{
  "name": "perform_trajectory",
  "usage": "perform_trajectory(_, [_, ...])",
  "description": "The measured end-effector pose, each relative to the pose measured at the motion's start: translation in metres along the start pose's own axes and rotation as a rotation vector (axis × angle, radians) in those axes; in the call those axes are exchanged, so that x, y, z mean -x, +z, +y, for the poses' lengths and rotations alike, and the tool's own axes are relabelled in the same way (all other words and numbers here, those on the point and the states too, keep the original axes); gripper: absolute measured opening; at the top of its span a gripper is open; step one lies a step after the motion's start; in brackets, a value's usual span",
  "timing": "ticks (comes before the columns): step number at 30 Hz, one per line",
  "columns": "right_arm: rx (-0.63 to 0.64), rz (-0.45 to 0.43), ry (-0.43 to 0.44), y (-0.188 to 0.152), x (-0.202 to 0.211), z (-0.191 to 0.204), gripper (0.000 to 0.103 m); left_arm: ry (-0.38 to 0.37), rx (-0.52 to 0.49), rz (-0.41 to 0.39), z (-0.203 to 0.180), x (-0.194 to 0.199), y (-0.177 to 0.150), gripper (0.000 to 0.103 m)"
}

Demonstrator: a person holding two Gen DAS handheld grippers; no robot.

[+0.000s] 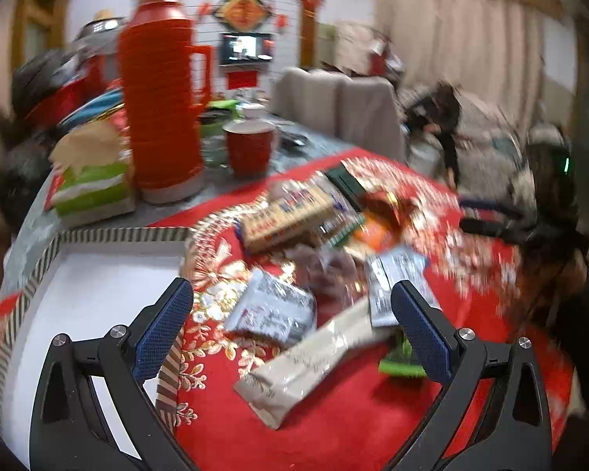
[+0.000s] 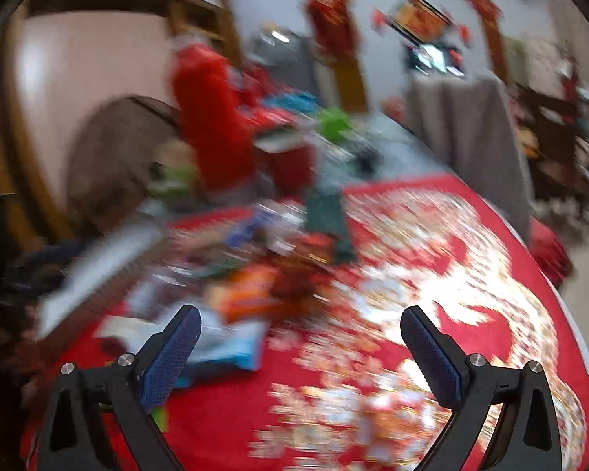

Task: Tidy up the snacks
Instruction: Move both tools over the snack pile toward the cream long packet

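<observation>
A pile of snack packets lies on the red patterned tablecloth (image 1: 333, 431). In the left wrist view I see a long beige packet (image 1: 306, 361), a silver packet (image 1: 271, 310), a yellow biscuit pack (image 1: 286, 216) and a grey packet (image 1: 388, 278). My left gripper (image 1: 292, 294) is open above the silver and beige packets, holding nothing. A white box with a striped rim (image 1: 86, 298) sits at the left. The right wrist view is blurred: my right gripper (image 2: 300, 320) is open and empty over the cloth, with a light blue packet (image 2: 231, 345) and an orange packet (image 2: 251, 286) by its left finger.
A tall red thermos (image 1: 161, 98) and a red cup (image 1: 249, 149) stand behind the pile. A green and white bag (image 1: 94, 184) lies left of the thermos. Grey-covered chairs (image 1: 341, 106) stand beyond the table's far edge. A person (image 1: 546, 204) is at the right.
</observation>
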State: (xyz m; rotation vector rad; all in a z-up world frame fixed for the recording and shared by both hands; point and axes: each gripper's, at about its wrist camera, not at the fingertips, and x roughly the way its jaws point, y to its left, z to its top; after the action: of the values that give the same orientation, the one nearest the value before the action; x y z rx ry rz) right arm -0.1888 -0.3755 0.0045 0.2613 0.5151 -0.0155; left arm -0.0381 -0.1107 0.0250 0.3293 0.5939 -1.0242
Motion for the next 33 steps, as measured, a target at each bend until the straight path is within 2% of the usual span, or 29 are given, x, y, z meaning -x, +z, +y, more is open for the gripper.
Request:
perform_trajectory(1, [0.032, 0.003, 0.046, -0.001, -0.001, 0.008, 0.102, -0.023, -0.023, 0.012, -0.004, -0.002, -0.003, 0.102])
perform_trajectory(5, [0.134, 0.051, 0.083, -0.006, -0.009, 0.031, 0.102, -0.113, -0.077, 0.061, -0.015, -0.017, -0.015, 0.102])
perform_trajectory(9, [0.174, 0.058, 0.091, -0.01, -0.007, 0.04, 0.102, -0.142, -0.105, 0.109, -0.022, -0.03, -0.024, 0.1])
perform_trajectory(12, [0.165, 0.064, 0.094, -0.013, -0.011, 0.042, 0.102, -0.18, -0.08, 0.138, -0.02, -0.039, -0.026, 0.091])
perform_trajectory(14, [0.162, 0.067, 0.091, -0.014, -0.012, 0.042, 0.102, -0.223, -0.041, 0.165, -0.015, -0.044, -0.027, 0.071])
perform_trajectory(15, [0.162, 0.071, 0.091, -0.012, -0.015, 0.041, 0.102, -0.234, -0.019, 0.177, -0.012, -0.046, -0.028, 0.069])
perform_trajectory(17, [0.168, 0.071, 0.087, -0.013, -0.014, 0.044, 0.102, -0.233, 0.004, 0.205, -0.01, -0.052, -0.03, 0.06])
perform_trajectory(21, [0.177, 0.072, 0.084, -0.012, -0.016, 0.046, 0.102, -0.217, 0.011, 0.243, -0.009, -0.059, -0.033, 0.06])
perform_trajectory(28, [0.155, 0.073, 0.08, -0.012, -0.017, 0.042, 0.102, -0.218, -0.059, 0.271, -0.024, -0.056, -0.04, 0.059])
perform_trajectory(32, [0.149, 0.068, 0.088, -0.011, -0.015, 0.041, 0.102, -0.197, -0.08, 0.28, -0.029, -0.052, -0.043, 0.031])
perform_trajectory(33, [0.149, 0.065, 0.099, -0.011, -0.015, 0.042, 0.102, -0.185, -0.097, 0.278, -0.032, -0.05, -0.043, 0.029])
